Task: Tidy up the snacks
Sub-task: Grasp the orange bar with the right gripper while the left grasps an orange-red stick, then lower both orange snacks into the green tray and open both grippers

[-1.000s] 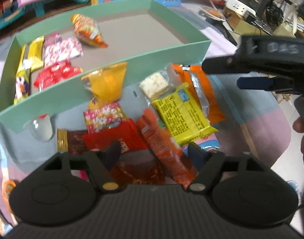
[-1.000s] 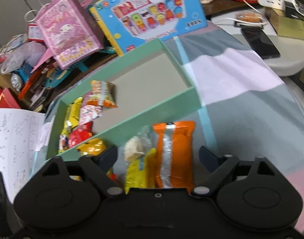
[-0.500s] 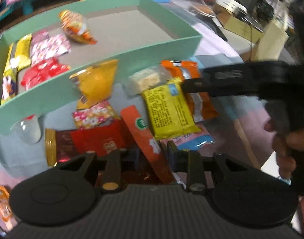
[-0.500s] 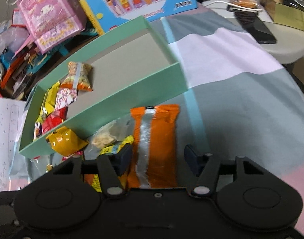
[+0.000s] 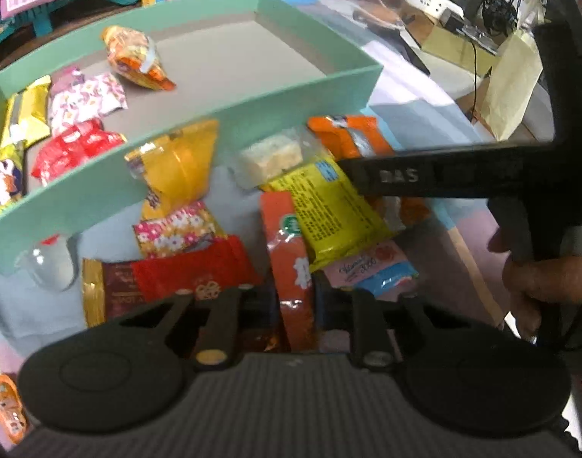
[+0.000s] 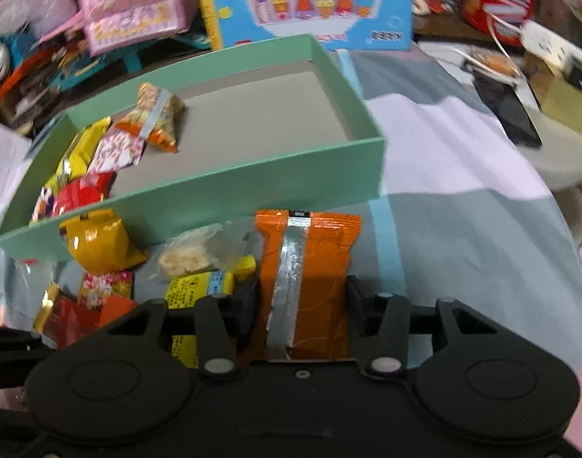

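Left fingers (image 5: 295, 299): pinched on my slim orange-red snack stick (image 5: 291, 263), low in the loose pile.
Right fingers (image 6: 302, 297): just closing, flanking the orange wafer pack (image 6: 310, 267); contact unclear.
Pack position: on the cloth, just before the mint-green tray (image 6: 230, 191).
Tray: several snacks at its left end.

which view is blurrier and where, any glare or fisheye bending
Left wrist view: the green box rim bows from fisheye, and the clutter along the top edge is smeared. Right wrist view: soft all over, worst at the corners; glare streaks the silver seam of the orange packet.
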The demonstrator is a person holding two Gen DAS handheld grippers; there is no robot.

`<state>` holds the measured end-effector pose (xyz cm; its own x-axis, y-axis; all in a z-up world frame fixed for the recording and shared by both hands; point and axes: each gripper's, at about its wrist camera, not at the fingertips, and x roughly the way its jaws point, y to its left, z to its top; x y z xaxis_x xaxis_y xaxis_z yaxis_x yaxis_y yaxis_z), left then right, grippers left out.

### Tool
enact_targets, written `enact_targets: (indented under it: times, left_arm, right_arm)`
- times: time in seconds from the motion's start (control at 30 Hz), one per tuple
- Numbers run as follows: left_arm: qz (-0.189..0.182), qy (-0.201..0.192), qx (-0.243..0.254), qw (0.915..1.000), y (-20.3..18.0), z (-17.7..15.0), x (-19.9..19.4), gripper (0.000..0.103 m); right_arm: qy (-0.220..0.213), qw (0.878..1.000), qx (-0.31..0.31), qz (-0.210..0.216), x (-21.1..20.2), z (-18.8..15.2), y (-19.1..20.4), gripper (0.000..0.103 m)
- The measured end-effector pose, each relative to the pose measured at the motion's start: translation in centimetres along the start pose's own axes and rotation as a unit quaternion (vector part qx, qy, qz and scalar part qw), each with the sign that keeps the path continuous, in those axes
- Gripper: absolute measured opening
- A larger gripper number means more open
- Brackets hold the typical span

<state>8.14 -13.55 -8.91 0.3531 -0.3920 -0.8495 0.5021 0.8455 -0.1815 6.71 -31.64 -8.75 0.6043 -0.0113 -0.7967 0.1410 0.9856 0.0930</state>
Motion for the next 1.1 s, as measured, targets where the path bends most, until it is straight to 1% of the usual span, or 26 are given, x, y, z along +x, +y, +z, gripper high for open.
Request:
enact_targets:
  times: [0.17, 0.27, 0.43, 0.53, 0.63, 0.8, 0.9, 1.0, 1.1]
  left_arm:
    - [0.000, -0.013, -0.009, 0.9999, 0.4, 0.3, -1.4, 0.014]
    - [0.003, -0.023, -0.013, 0.9996, 0.3, 0.3, -2.3, 0.014]
    - [0.001, -0.049, -0.026, 0.9985, 0.3, 0.9, -4.5, 0.014]
    - [0.003, -0.068, -0.034, 0.9971, 0.4, 1.7, -5.7, 0.014]
    - [0.006, -0.089, -0.040, 0.9952, 0.7, 3.4, -6.7, 0.014]
    - [0.018, -0.115, -0.051, 0.9919, 1.5, 7.3, -6.6, 0.014]
    - [0.022, -0.116, -0.061, 0.9911, 2.3, 9.9, -5.1, 0.014]
    - [0.035, -0.115, -0.062, 0.9908, 3.1, 12.1, -3.2, 0.014]
    - [0.036, -0.107, -0.082, 0.9902, 4.5, 14.8, -0.8, 0.014]
  right_arm:
    - [0.000, 0.999, 0.045, 0.014, -1.3, 0.3, -2.7, 0.047]
    - [-0.007, 0.998, 0.058, 0.022, -2.4, 0.3, -3.7, 0.047]
    - [-0.026, 0.997, 0.058, 0.037, -4.3, 0.7, -3.7, 0.047]
    - [-0.039, 0.996, 0.059, 0.053, -5.6, 1.4, -3.7, 0.047]
    - [-0.051, 0.995, 0.057, 0.070, -6.6, 2.7, -3.5, 0.047]
    - [-0.065, 0.993, 0.046, 0.091, -6.7, 6.3, -2.7, 0.047]
    - [-0.067, 0.992, 0.039, 0.103, -5.7, 8.6, -2.1, 0.047]
    - [-0.063, 0.991, 0.037, 0.108, -4.0, 11.1, -1.7, 0.047]
    - [-0.057, 0.992, 0.034, 0.107, -1.8, 13.6, -1.3, 0.047]
